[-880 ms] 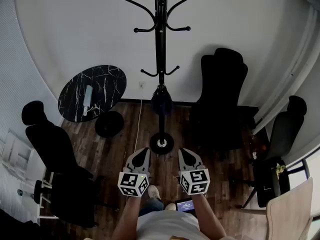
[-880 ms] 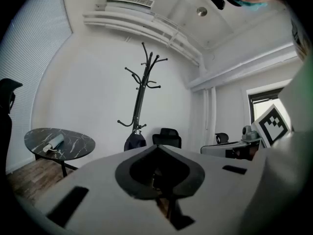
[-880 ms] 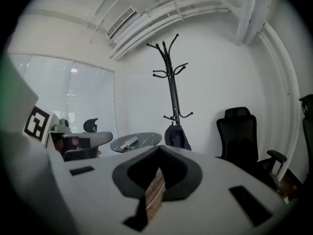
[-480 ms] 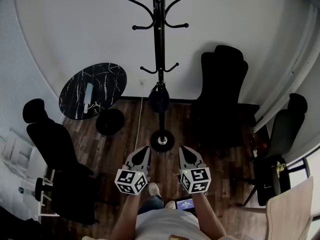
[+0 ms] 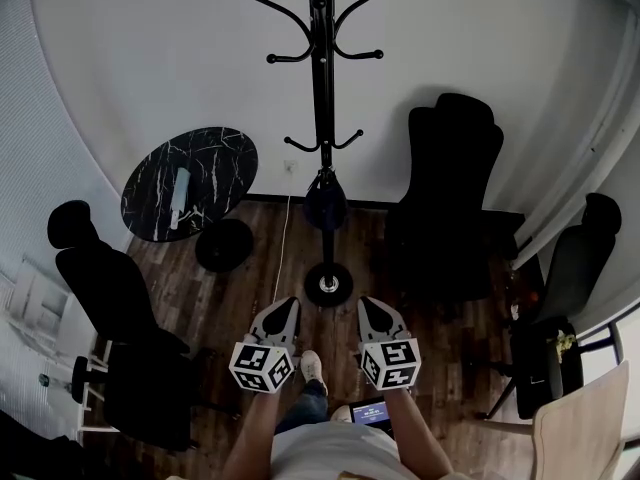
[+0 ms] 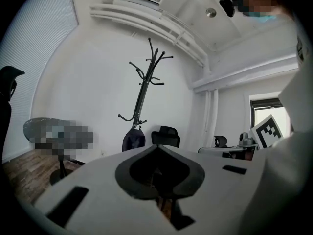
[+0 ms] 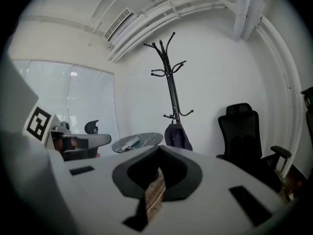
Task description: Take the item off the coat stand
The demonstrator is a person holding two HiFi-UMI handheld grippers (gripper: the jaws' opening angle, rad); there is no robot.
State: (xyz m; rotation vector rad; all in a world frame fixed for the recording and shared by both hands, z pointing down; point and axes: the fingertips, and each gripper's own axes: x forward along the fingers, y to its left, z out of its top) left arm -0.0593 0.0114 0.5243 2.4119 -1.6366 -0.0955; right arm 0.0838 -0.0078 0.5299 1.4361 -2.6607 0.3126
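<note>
A black coat stand [image 5: 321, 118] rises against the white wall, its round base [image 5: 328, 284] on the wood floor. A dark bag [image 5: 324, 206] hangs from a low hook on it; the same bag [image 6: 133, 139] [image 7: 177, 136] shows in both gripper views. My left gripper [image 5: 281, 311] and right gripper [image 5: 373, 310] are held side by side near the base, well short of the bag. Both are shut with nothing between the jaws.
A round black marble table [image 5: 189, 183] with a light object on it stands left of the stand. Black office chairs sit at the right [image 5: 446, 198], far right [image 5: 565, 268] and left [image 5: 110, 298]. A wooden chair back [image 5: 580, 428] is at the lower right.
The view has shifted a little; the coat stand and bag sit slightly lower and to the right in the picture. Both grippers keep their places, still shut.
</note>
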